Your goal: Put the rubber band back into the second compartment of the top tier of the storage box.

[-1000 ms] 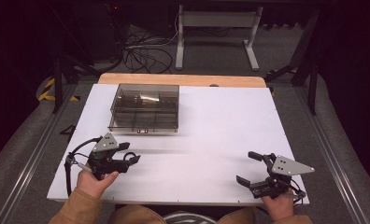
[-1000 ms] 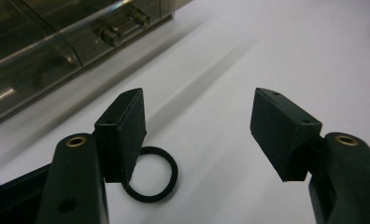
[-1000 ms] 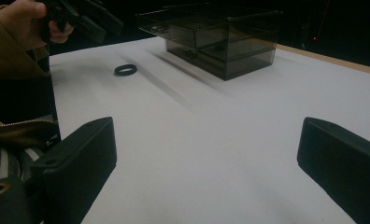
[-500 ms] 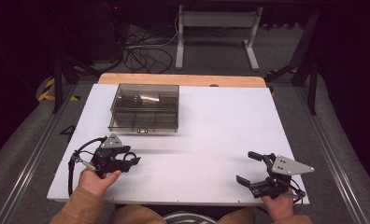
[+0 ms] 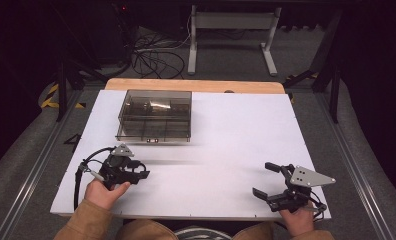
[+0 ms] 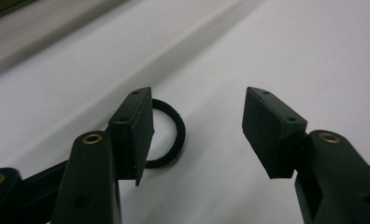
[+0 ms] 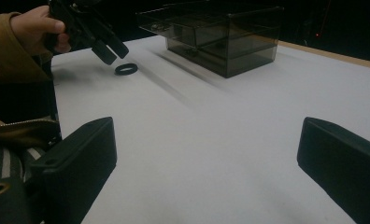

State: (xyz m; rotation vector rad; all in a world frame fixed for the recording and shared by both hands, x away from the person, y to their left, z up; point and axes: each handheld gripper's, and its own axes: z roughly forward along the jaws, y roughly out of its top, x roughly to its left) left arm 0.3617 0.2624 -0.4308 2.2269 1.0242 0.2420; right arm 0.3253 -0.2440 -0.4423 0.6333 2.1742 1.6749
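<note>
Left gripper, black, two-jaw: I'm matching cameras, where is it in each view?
High view: left gripper, over the white table's near-left.
Left gripper view: bottom, open jaws just been closing, nothing gripped.
Right gripper view: top left, held above a small black rubber ring.
Shared landmark: that ring, behind its left pad.

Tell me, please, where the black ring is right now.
The black ring lies flat on the white table, near its front left, just ahead of the left gripper.

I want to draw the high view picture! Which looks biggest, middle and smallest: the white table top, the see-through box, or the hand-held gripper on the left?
1. White table top, largest.
2. See-through compartment box.
3. Left hand-held gripper, smallest, though it sits nearer the camera.
</note>
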